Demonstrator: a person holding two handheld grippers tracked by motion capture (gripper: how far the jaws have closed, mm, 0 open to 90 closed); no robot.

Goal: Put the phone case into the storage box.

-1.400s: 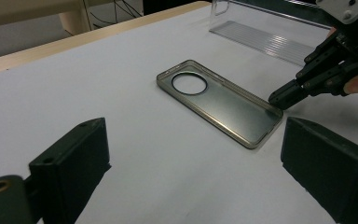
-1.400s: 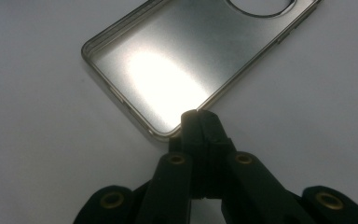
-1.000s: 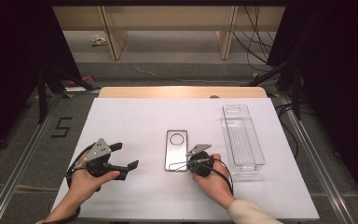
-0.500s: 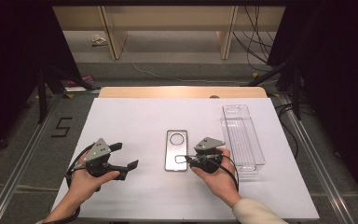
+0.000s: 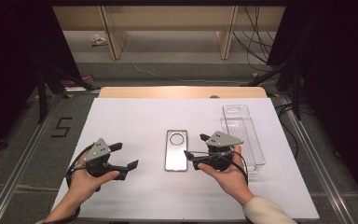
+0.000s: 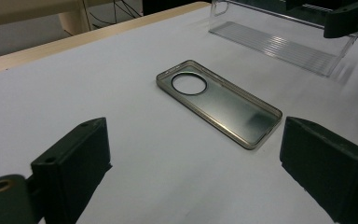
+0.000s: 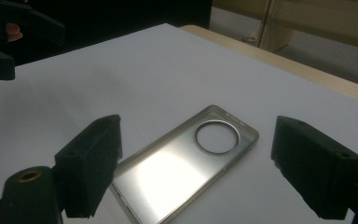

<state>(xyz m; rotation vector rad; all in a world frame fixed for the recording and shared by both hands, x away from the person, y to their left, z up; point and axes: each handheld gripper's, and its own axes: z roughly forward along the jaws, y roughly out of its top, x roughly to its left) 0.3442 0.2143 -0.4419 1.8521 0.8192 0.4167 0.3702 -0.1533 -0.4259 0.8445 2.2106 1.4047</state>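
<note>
— Where is the translucent grey phone case with the round camera cut-out [image 5: 175, 150] at this moment?

— It is laid flat, hollow side up, on the white table sheet [image 5: 135, 116], between the two grippers and touched by neither. The right gripper [image 5: 189, 159] is held just right of its near end with the jaws spread wide; they have just been opening, and nothing is pinched between them. The left gripper [image 5: 127, 156] is kept well to the left, jaws likewise spread and empty.

— How should the step be done well?

— The release looks complete (a judgement only), so the right gripper is best drawn clear without the case's near corner being clipped, the jaws being kept apart.

— What is given by one view and not another?

— In the right gripper view the case's raised rim [image 7: 140, 154] and the sheen on its inner face are seen close between the jaws. In the left gripper view the clear ribbed plastic tray [image 6: 279, 44] is seen beyond the case, standing apart from it. The whole layout is given by the high view: case in the middle, tray at the far right.
</note>
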